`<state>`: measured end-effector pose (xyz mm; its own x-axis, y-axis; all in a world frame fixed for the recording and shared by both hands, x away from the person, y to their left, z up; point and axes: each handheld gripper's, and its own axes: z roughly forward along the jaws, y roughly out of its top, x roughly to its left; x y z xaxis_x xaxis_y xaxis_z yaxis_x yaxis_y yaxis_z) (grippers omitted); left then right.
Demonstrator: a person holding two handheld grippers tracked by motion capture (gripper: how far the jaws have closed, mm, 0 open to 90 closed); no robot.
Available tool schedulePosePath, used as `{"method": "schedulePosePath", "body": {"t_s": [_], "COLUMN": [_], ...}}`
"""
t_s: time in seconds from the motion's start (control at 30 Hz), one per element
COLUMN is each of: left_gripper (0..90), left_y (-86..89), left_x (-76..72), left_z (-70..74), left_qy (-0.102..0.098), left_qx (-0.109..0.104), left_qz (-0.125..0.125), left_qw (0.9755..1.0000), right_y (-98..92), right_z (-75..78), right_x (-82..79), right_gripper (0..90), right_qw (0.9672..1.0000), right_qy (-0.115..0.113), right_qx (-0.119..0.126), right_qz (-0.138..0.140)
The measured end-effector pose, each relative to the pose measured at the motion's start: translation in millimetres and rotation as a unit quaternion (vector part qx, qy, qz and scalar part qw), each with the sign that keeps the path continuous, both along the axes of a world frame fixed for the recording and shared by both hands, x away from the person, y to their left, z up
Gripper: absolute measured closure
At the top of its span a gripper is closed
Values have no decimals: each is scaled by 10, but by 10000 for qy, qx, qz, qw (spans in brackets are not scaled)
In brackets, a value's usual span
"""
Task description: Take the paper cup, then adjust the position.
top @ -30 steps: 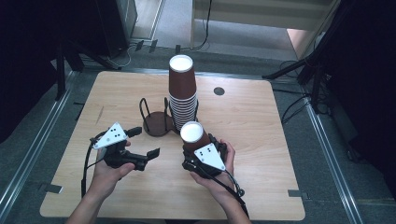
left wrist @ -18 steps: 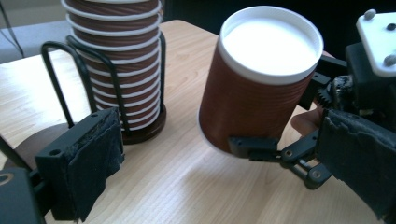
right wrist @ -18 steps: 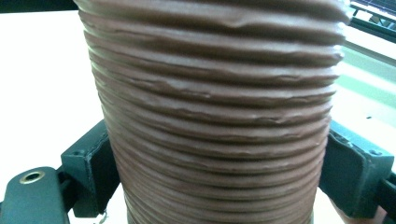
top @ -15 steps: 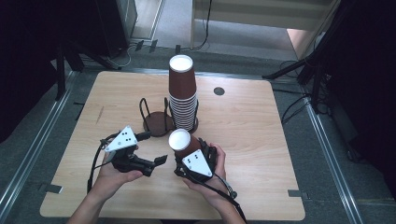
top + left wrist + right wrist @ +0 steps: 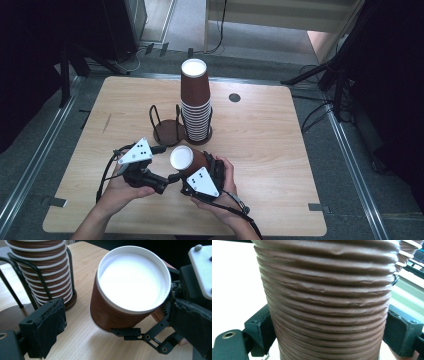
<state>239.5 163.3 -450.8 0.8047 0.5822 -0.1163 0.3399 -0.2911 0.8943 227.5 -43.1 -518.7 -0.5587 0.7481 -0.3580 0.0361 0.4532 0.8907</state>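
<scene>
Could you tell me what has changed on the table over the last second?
The right gripper, shut on the cup, has carried it toward the person and tipped it leftward, toward the left gripper. The left gripper's jaws have just been closing slightly, with the cup not yet between them. The cup stack, the wire holder and the table stayed as they were.

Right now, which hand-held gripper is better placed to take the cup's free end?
Left. The left hand-held gripper stands open beside the cup; the right hand-held gripper already clamps its body.
</scene>
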Motion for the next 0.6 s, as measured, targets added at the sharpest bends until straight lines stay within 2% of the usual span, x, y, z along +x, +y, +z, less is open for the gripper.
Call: {"method": "schedulePosePath", "body": {"t_s": [0.23, 0.6], "left_gripper": [53, 59], "left_y": [-12, -24], "left_x": [-7, -15], "left_z": [-4, -4], "left_qy": [3, 22], "left_qx": [50, 144], "left_qz": [-27, -121], "left_qw": [10000, 9998], "right_y": [-2, 21], "right_z": [6, -7], "right_x": [-5, -23], "right_gripper": [117, 117], "right_qw": [10000, 9996], "right_qy": [-41, -130], "right_qx": [-30, -137], "right_qz": [48, 210]}}
